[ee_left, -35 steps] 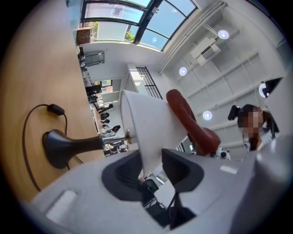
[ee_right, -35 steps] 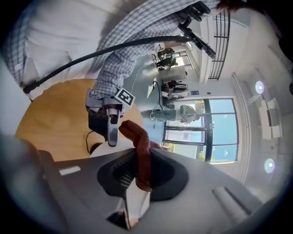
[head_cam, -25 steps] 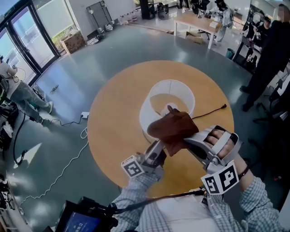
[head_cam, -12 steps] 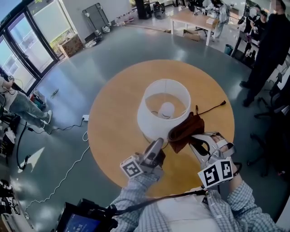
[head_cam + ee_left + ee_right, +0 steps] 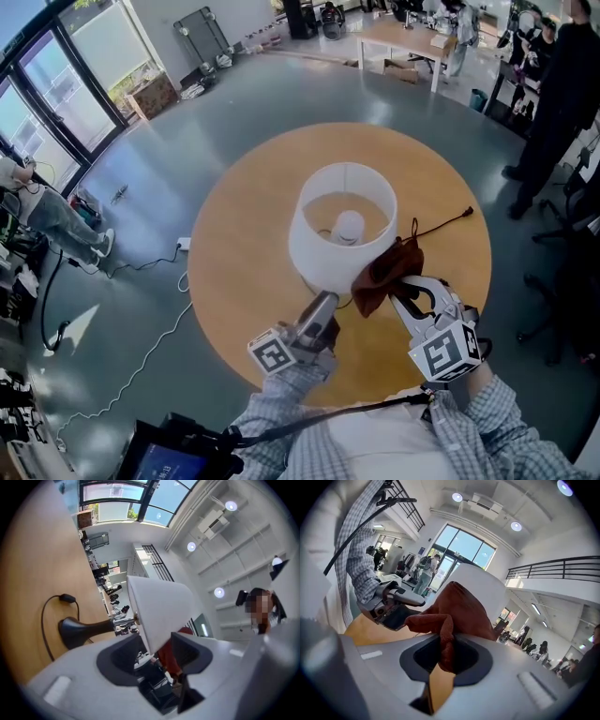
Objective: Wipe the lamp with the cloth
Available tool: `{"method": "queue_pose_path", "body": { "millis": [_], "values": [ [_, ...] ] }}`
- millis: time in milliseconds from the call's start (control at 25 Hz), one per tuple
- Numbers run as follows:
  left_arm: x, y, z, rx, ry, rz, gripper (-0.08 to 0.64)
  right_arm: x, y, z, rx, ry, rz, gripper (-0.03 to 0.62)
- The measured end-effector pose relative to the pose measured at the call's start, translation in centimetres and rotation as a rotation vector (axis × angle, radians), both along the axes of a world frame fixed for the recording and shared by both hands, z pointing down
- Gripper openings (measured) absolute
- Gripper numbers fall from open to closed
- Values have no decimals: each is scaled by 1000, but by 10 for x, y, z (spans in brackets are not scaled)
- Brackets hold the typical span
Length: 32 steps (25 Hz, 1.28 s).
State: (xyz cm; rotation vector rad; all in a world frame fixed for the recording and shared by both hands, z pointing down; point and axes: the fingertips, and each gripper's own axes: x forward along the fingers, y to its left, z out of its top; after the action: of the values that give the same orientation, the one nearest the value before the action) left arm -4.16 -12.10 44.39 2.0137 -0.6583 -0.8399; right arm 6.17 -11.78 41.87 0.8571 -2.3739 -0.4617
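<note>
A lamp with a white shade point(image 5: 342, 225) stands mid-table, bulb visible inside. My left gripper point(image 5: 323, 302) is at the shade's near bottom rim. In the left gripper view the shade's point(image 5: 161, 606) thin edge runs between the jaws of this gripper point(image 5: 157, 641), which have just been opening; gaps show beside the pads. The dark lamp base point(image 5: 77, 631) lies beyond. My right gripper point(image 5: 398, 286) is shut on a brown cloth point(image 5: 382, 267), which rests against the shade's lower right side. In the right gripper view the cloth point(image 5: 454, 611) bunches out of the jaws point(image 5: 445, 656) onto the shade point(image 5: 483, 585).
The round wooden table point(image 5: 244, 216) carries the lamp's black cord point(image 5: 441, 225), trailing off to the right. A person in dark clothes point(image 5: 562, 84) stands at the far right. A white cable point(image 5: 141, 356) lies on the grey floor at the left.
The right gripper has sunk and rolled, carrying the cloth from the shade's near top rim down to its lower right side. The left gripper has stayed at the bottom rim.
</note>
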Motion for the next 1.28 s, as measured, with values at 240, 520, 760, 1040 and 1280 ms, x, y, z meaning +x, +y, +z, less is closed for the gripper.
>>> {"method": "queue_pose_path", "body": {
  "millis": [240,520,760,1040,1280],
  "values": [
    [-45,9,-11,43,-171,-80,209,-1,0,-1,-28,-36,-1,54],
    [-69,-2,-91,324,-591,-101,213,1,-2,0,-35,-31,-13,54],
    [-45,-11,-159,626,-1002,12,213,-8,-5,-2,-35,-34,-25,54],
    [-8,-12,-141,925,-1616,469,233,-10,-6,-2,-34,-41,-25,54],
    [10,-24,-134,1023,-1849,681,235,-10,-6,1,-32,-38,-28,54]
  ]
}}
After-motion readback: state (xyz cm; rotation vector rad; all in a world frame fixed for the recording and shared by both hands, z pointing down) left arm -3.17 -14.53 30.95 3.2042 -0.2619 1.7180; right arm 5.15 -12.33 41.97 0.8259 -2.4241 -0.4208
